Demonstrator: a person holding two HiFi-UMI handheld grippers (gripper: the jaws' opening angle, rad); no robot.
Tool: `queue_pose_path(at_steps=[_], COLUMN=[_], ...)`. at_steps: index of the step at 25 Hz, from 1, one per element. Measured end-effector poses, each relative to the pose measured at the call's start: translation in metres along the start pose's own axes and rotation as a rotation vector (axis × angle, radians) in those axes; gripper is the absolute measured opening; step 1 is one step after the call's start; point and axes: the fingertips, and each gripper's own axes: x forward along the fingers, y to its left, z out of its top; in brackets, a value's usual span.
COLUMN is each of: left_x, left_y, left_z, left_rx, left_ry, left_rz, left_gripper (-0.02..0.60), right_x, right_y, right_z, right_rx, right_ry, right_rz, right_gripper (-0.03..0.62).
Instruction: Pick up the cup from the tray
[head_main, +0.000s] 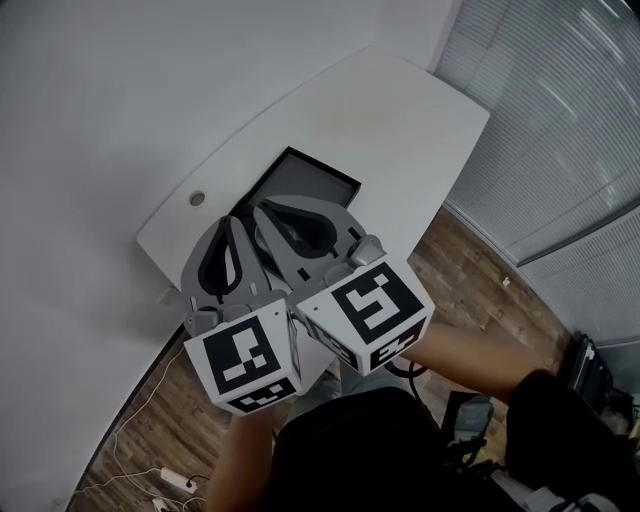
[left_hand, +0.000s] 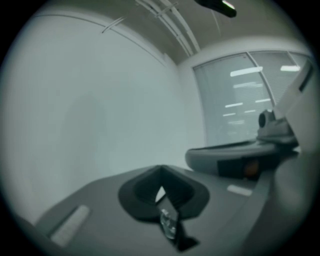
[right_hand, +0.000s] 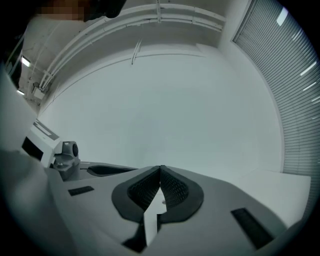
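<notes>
Both clenched on nothing, my left gripper (head_main: 229, 221) and right gripper (head_main: 263, 210) hang side by side, the black tray (head_main: 310, 172) just ahead and below them, what looks like the cup (left_hand: 168, 223) glinting beneath the left one's tips.

Shallow rectangular tray (head_main: 300, 180), black rim, grey floor, flat on white table (head_main: 400, 110), partly hidden
</notes>
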Motion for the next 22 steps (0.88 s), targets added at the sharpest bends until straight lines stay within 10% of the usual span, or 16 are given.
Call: queue_pose_path(at_steps=[18,22], left_x=[0.018,0.031], left_y=[-0.036,-0.045], left_z=[-0.132,-0.162], left_rx=[0.019,0.009], left_ry=[0.095,0.133], left_rz=[-0.006,-0.03], left_gripper=[0.003,0.142], right_x=[-0.026,-0.027], right_y=[-0.068,-0.074], right_z=[-0.081,-0.1], right_rx=[-0.023,-0.019], right_ry=[0.126,0.172], right_rz=[-0.071,-0.087], right_gripper=[0.011,0.011])
